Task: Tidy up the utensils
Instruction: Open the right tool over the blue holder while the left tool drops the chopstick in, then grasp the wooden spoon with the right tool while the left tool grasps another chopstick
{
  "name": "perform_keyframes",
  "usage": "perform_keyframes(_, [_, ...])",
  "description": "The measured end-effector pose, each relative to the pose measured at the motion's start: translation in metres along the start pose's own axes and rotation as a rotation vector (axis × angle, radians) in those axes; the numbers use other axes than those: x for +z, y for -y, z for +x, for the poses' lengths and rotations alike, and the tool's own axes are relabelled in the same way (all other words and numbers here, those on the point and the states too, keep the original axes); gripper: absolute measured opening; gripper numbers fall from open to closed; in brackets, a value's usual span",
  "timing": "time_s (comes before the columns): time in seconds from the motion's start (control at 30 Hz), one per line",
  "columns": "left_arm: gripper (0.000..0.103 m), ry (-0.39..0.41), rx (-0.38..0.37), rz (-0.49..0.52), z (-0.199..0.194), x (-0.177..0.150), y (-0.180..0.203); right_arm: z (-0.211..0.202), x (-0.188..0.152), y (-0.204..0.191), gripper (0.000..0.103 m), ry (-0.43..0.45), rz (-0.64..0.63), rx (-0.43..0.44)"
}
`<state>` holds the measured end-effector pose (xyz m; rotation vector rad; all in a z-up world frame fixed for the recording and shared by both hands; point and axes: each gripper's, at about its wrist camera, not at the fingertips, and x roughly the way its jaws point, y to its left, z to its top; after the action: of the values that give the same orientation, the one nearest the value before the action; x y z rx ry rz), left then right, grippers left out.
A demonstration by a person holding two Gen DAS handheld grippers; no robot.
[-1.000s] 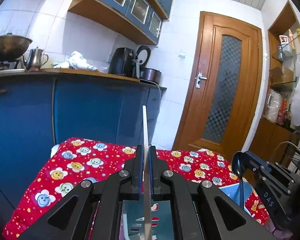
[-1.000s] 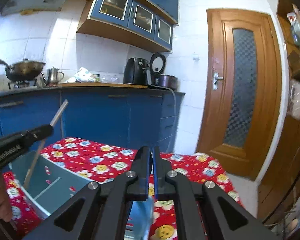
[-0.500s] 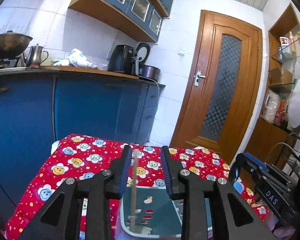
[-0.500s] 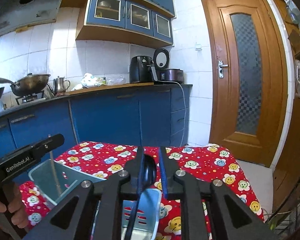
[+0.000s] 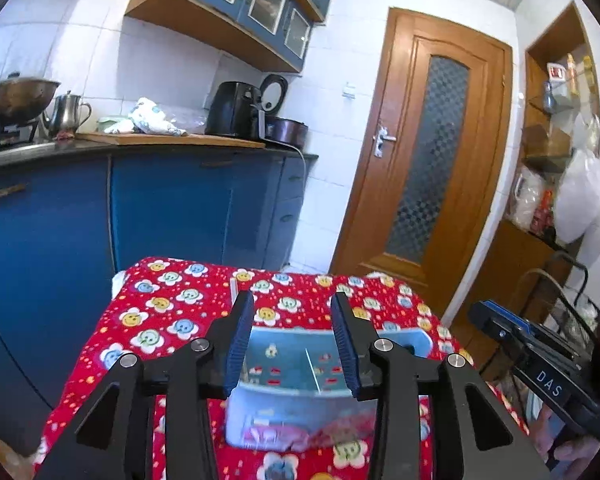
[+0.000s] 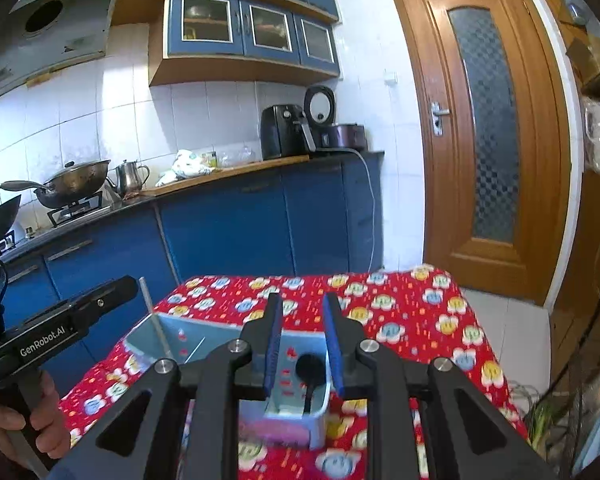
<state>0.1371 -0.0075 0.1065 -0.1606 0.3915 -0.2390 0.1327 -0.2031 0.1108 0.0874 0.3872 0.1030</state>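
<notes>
A light blue utensil box (image 5: 284,364) stands on the red flowered tablecloth (image 5: 168,320). My left gripper (image 5: 292,304) hovers above it, its jaws opening with nothing between them. A pale thin stick (image 5: 233,288) pokes up behind the left finger. In the right wrist view the same stick (image 6: 152,316) stands in the left compartment of the box (image 6: 188,332). A black spoon (image 6: 310,368) stands in its right compartment. My right gripper (image 6: 303,304) is above the spoon, jaws opening and apart from it.
A hand (image 6: 32,420) holds the left gripper's handle at the lower left. Blue kitchen cabinets (image 6: 228,224) run behind the table, a wooden door (image 6: 488,132) stands to the right, and a wire rack (image 5: 572,304) sits by the table's right side.
The left gripper let go of the stick and the right gripper let go of the black spoon. Both utensils now stand in the box, and both grippers rose and drew back.
</notes>
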Motion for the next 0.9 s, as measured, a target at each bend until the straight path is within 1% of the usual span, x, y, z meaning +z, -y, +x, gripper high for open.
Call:
perform_keyframes(0.17, [0.042, -0.047, -0.009, 0.011, -0.021, -0.006, 0.006, -0.017, -0.008, 0.001, 0.027, -0.062, 0.05, 0.016])
perform_keyframes(0.3, [0.042, -0.119, -0.008, 0.011, -0.034, -0.018, 0.008, -0.039, -0.024, -0.001, 0.031, -0.083, 0.082, 0.025])
perform_keyframes(0.43, [0.042, -0.175, -0.015, 0.012, -0.045, -0.031, 0.008, -0.054, -0.038, -0.003, 0.036, -0.107, 0.083, 0.02])
perform_keyframes(0.67, [0.042, -0.244, -0.009, 0.008, -0.061, -0.055, 0.01, -0.074, -0.063, -0.004, 0.04, -0.181, 0.078, 0.005])
perform_keyframes(0.77, [0.042, -0.28, -0.001, -0.007, -0.063, -0.066, 0.007, -0.08, -0.073, -0.003, 0.047, -0.199, 0.079, 0.008])
perform_keyframes(0.9, [0.042, -0.326, 0.026, -0.02, -0.063, -0.079, 0.004, -0.086, -0.084, -0.004, 0.053, -0.21, 0.093, 0.002])
